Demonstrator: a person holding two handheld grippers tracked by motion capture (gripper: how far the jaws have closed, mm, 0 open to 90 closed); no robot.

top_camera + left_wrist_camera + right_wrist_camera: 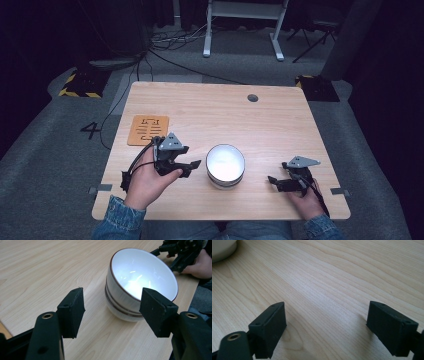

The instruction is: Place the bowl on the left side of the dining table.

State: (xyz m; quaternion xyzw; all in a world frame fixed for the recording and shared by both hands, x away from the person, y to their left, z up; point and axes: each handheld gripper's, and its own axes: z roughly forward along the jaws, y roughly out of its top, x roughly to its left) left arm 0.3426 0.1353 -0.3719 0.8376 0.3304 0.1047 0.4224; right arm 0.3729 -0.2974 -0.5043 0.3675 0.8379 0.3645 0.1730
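A white bowl (225, 162) with a dark rim and brown bands stands empty and upright near the table's front middle. My left gripper (192, 169) is just left of it, lifted off the table and aimed at it, jaws open and empty. In the left gripper view the bowl (140, 275) sits beyond the gripper (112, 307), its near wall close to the right pad (156, 310), not touching. My right gripper (276, 174) rests low to the bowl's right, open and empty. In the right gripper view that gripper (327, 322) faces bare wood, with the bowl's base (222, 250) at top left.
An orange cut-out mat (147, 130) lies flat on the left side of the wooden table (210, 110). A round cable hole (252, 98) is at the far right. My right gripper (175, 252), with its hand, is behind the bowl in the left gripper view.
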